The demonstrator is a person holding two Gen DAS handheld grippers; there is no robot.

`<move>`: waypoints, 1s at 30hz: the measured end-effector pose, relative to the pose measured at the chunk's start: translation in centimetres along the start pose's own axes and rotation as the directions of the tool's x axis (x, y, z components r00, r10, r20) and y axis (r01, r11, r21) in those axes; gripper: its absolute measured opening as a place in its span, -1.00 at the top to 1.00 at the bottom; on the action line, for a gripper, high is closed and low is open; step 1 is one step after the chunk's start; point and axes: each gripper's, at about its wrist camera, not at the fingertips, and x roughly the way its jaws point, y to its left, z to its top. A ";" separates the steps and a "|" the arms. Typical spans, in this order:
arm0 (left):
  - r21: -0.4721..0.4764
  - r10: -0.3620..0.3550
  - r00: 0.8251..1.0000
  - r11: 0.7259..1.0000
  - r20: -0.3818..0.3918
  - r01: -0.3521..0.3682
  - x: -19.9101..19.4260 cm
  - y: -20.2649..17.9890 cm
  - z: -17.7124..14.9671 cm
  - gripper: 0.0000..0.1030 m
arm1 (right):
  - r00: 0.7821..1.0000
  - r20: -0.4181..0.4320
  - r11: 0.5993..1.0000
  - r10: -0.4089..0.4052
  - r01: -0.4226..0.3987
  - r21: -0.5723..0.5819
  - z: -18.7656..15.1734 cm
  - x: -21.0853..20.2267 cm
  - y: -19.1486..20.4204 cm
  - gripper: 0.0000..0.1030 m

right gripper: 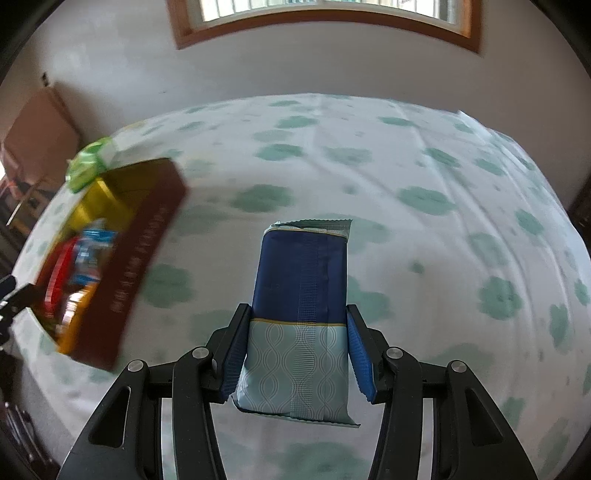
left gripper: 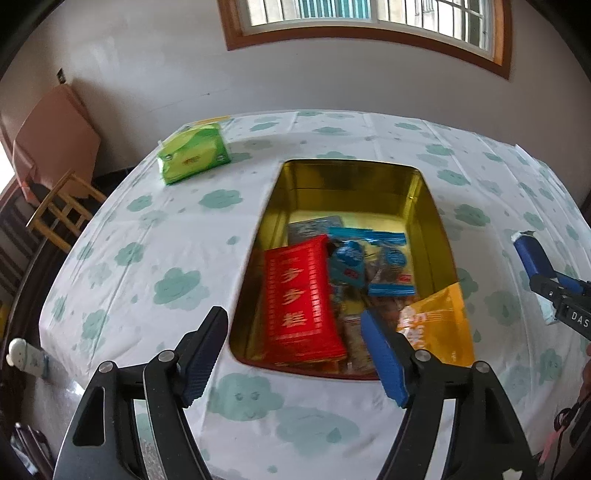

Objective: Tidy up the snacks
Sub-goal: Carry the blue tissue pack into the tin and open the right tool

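Table (left gripper: 122, 236) wears a white cloth with teal cloud prints, creased in straight fold lines; same cloth fills the right wrist view. Behind it a plain pale wall and a wood-framed window (left gripper: 369, 18) with bars. Past the table's far left corner: a wooden chair (left gripper: 61, 210) and a brown cardboard sheet (left gripper: 55, 125) leaning on the wall.

Left gripper (left gripper: 295, 354): jaws spread, nothing between the pads. Black ribbed pad on one finger, blue ribbed pad on the other. Tin (left gripper: 369, 177) sits just ahead of the jaws and partly between them: rectangular, rounded corners, shiny gold inside. From the right wrist view its outer wall is dark red-brown with small print, blurred.

In the tin: red pack (left gripper: 303, 299) with gold characters, ridged surface, lying flat just ahead of the jaws; blue packets (left gripper: 373, 258) beyond it, glossy and crumpled; orange bag (left gripper: 439, 321) leaning on the wall next to the blue pad. Greyish packet at the far end, too blurred to read.

Green tissue pack (left gripper: 194, 153), soft plastic, lies well ahead and left of the jaws, on the cloth, apart from the tin.

Right gripper (right gripper: 295, 354): jaws pinching a bar (right gripper: 299, 291), pads pressed on both long sides of its lower half. Wrapper is smooth foil, navy upper part, pale blue wave-patterned lower part, crimped serrated ends, centre seam facing the camera. Bar sticks out ahead of the jaws, above the cloth. Tin is well left of these jaws.
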 end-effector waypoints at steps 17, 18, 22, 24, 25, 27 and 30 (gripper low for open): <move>-0.118 0.044 0.998 0.992 -0.033 -0.048 0.5 5.5 -0.8 -0.39 | 0.984 -0.022 0.976 0.178 -0.180 -0.125 3.8 0.4 14.4 0.02; -0.120 0.047 0.998 0.991 -0.036 -0.051 0.5 5.6 -0.9 -0.39 | 0.983 -0.028 0.975 0.181 -0.183 -0.129 3.8 0.6 14.8 0.02; -0.135 0.055 0.997 0.989 -0.052 -0.061 0.7 6.4 -1.1 -0.40 | 0.984 -0.049 0.977 0.172 -0.177 -0.123 4.1 1.9 16.0 0.02; -0.139 0.060 0.997 0.988 -0.058 -0.067 0.8 6.6 -1.2 -0.40 | 0.985 -0.056 0.978 0.166 -0.171 -0.118 4.2 2.4 16.3 0.02; -0.141 0.064 0.996 0.987 -0.064 -0.073 0.8 6.8 -1.3 -0.40 | 0.983 -0.063 0.978 0.171 -0.177 -0.107 4.2 2.7 16.3 0.01; -0.138 0.069 0.995 0.987 -0.071 -0.078 0.7 7.0 -1.3 -0.40 | 0.982 -0.069 0.979 0.178 -0.184 -0.086 4.3 3.3 16.4 0.02; -0.136 0.080 0.994 0.987 -0.072 -0.089 0.5 7.3 -1.3 -0.40 | 0.982 -0.076 0.981 0.175 -0.181 -0.070 4.2 4.0 16.8 0.01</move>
